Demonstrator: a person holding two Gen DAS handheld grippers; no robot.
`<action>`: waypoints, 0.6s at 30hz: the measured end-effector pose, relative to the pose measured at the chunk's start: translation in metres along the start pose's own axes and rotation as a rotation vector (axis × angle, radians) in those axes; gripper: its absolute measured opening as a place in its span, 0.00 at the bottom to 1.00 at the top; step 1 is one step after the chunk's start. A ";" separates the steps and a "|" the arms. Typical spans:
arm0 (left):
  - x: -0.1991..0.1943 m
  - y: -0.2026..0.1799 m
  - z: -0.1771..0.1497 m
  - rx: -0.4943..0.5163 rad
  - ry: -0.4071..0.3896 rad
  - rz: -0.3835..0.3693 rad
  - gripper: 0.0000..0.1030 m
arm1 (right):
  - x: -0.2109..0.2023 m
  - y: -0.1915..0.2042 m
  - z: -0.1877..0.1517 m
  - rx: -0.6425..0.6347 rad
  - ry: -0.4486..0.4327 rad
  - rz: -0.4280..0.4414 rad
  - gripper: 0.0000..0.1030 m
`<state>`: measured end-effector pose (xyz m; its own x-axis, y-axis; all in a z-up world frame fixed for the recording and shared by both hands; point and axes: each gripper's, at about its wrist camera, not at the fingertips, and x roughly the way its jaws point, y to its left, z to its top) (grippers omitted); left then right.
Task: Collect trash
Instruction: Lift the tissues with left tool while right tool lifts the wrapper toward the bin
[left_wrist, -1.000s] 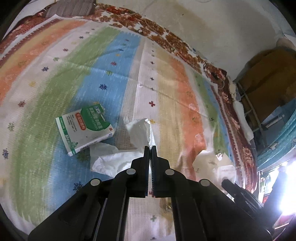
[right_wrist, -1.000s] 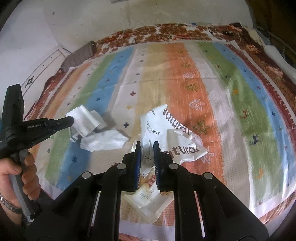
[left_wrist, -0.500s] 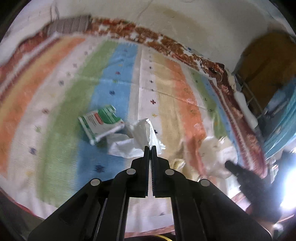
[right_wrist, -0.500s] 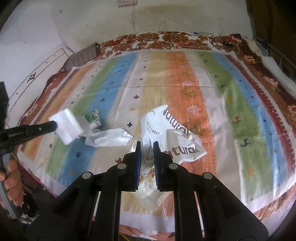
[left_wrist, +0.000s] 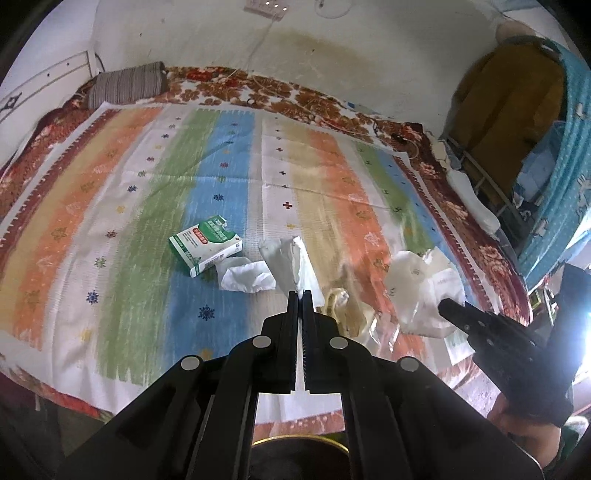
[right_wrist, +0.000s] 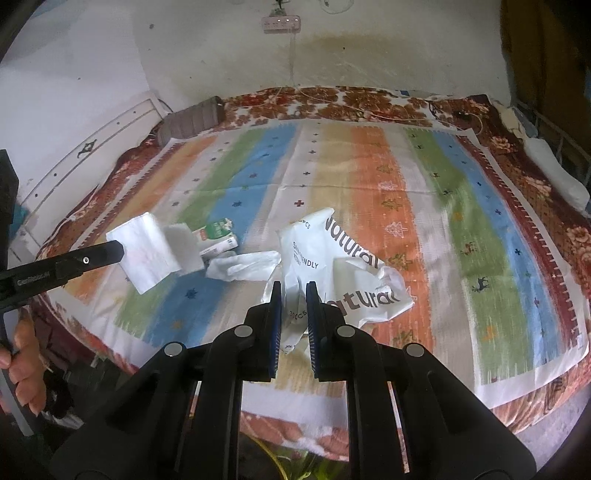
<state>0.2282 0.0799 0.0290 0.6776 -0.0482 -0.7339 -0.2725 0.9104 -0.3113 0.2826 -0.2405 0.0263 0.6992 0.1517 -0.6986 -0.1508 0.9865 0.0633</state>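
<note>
While both tongs lifted, tissue and wrapper rose; box stayed.

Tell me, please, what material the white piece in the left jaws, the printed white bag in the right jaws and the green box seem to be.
White piece: likely soft tissue paper, matte, folded, edges drooping.
Printed bag: likely thin plastic film, slightly glossy, sharply crumpled, dark lettering.
Green box: looks like thin printed cardboard, smooth, straight edges, open end flap.
</note>
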 end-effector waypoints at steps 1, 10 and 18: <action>-0.004 -0.001 -0.002 0.001 -0.004 -0.008 0.01 | -0.003 0.001 -0.001 -0.001 -0.003 0.005 0.11; -0.035 -0.008 -0.024 0.014 -0.029 -0.074 0.01 | -0.025 0.017 -0.019 -0.027 -0.022 0.028 0.11; -0.054 -0.012 -0.050 0.025 -0.035 -0.116 0.01 | -0.036 0.029 -0.033 -0.034 -0.032 0.058 0.11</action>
<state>0.1611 0.0509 0.0423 0.7269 -0.1399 -0.6723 -0.1740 0.9096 -0.3774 0.2300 -0.2193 0.0298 0.7106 0.2108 -0.6713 -0.2151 0.9735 0.0780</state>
